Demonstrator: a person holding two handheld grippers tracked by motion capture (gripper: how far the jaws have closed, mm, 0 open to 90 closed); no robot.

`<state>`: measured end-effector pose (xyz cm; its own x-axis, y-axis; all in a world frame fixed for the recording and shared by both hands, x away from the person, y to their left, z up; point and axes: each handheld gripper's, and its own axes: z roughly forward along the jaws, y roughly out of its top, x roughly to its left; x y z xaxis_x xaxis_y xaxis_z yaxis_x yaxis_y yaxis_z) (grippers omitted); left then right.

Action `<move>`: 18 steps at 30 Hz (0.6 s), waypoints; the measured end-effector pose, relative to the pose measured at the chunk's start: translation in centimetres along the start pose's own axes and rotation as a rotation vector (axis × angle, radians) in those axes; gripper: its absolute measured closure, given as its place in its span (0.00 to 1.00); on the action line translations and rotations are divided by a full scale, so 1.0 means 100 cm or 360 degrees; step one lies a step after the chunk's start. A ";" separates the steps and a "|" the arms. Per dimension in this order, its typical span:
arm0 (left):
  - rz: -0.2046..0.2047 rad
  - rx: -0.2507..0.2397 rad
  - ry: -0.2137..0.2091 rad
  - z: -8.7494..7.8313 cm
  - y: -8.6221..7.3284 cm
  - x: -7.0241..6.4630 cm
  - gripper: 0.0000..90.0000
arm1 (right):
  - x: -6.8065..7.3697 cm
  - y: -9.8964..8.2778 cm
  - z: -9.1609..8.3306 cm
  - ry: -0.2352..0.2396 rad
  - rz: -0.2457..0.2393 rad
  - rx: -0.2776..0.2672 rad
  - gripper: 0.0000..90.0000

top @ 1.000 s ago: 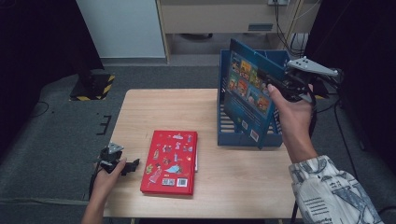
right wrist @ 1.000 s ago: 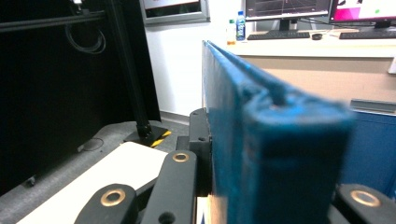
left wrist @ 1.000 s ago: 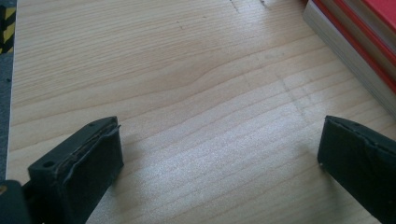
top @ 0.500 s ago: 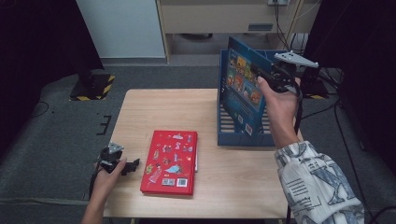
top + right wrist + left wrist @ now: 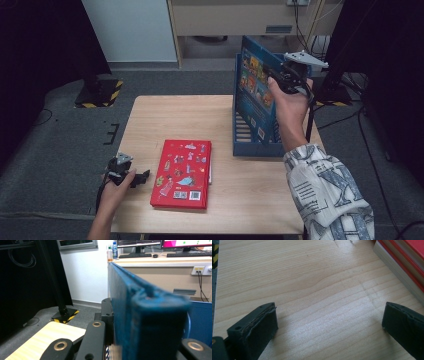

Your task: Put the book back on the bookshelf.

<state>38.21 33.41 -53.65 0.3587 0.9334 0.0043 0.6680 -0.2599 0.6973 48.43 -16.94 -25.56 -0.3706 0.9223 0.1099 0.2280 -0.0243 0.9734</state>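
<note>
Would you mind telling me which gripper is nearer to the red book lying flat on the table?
Left. The left gripper rests on the table just beside the red book, jaws open and apart from it. The right gripper is across the table, clamped on the blue book at the blue rack.

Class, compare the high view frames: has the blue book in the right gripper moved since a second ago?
Yes. The blue book, clamped in the right gripper, has tipped more upright and shifted slightly left, judged against the blue file rack, which stayed put.
</note>
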 end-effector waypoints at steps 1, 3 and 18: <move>0.0000 0.0000 0.0000 0.000 0.000 0.000 0.00 | 0.001 0.001 0.001 -0.0006 0.0002 -0.0003 0.91; 0.0000 0.0000 0.0000 0.000 0.000 0.000 0.00 | 0.002 0.002 0.004 -0.0013 -0.0006 -0.0011 0.91; -0.0001 -0.0001 -0.0002 0.000 0.000 0.000 0.00 | 0.005 -0.001 0.020 -0.0117 0.0024 -0.0080 0.91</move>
<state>38.23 33.39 -53.65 0.3590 0.9333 0.0031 0.6678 -0.2592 0.6977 50.03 -15.69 -25.98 -0.2999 0.9474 0.1116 0.1873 -0.0563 0.9807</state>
